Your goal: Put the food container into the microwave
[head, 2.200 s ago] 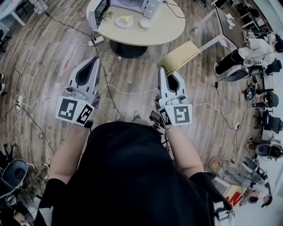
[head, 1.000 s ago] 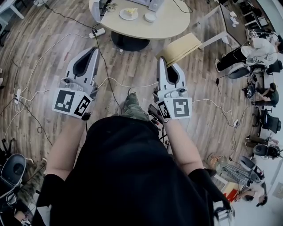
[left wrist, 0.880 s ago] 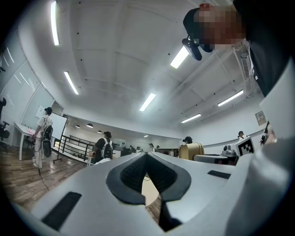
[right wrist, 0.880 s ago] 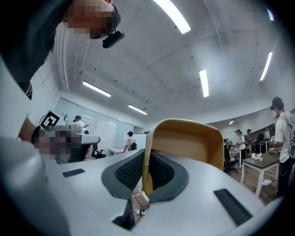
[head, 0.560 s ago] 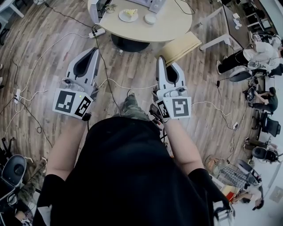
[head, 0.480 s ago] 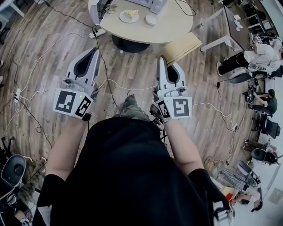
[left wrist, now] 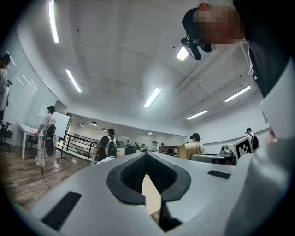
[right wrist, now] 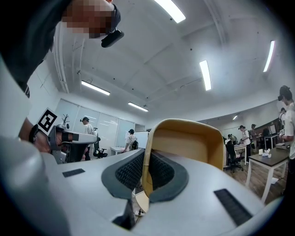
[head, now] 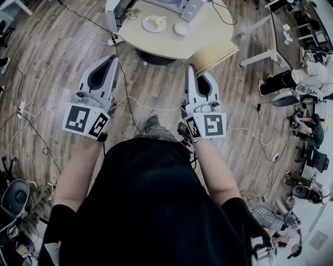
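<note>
The counter (head: 171, 44) now looks slightly larger and further right in the head view; a knee (head: 156, 130) has come forward.

The floor (head: 161, 83) is laid in grained wood planks; the table (head: 208, 36) is topped with a smooth pale surface. The left gripper (head: 111, 57) and right gripper (head: 190, 68) are moulded in matt grey plastic, with dark ribbed pads (left wrist: 131, 174).

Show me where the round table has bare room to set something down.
The table's near half is bare, from the plate and small white dish forward to the edge by the yellow chair. Its right side beyond the dish also looks free. The far edge is crowded by the microwave.
</note>
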Demonstrator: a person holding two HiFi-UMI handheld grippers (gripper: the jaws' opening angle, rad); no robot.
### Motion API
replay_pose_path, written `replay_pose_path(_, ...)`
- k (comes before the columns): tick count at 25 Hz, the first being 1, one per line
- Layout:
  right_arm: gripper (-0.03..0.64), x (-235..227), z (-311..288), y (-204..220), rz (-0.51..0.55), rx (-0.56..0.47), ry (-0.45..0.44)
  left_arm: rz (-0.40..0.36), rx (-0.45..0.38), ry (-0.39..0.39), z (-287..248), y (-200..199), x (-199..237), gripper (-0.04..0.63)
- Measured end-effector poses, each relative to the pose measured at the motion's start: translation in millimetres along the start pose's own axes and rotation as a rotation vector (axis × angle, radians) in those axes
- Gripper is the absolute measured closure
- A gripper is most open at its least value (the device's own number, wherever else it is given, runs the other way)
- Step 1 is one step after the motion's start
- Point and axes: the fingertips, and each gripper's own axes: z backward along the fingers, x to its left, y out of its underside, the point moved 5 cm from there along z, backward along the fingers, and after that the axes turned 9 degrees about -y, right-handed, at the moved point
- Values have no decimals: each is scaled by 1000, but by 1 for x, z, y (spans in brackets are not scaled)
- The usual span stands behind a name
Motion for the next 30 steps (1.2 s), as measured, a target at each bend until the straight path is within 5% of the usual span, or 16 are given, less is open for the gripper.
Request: replay_pose_path(30, 584, -162, -104, 50, -53, -1, -166, -55, -3, -138, -170, 30, -8, 577)
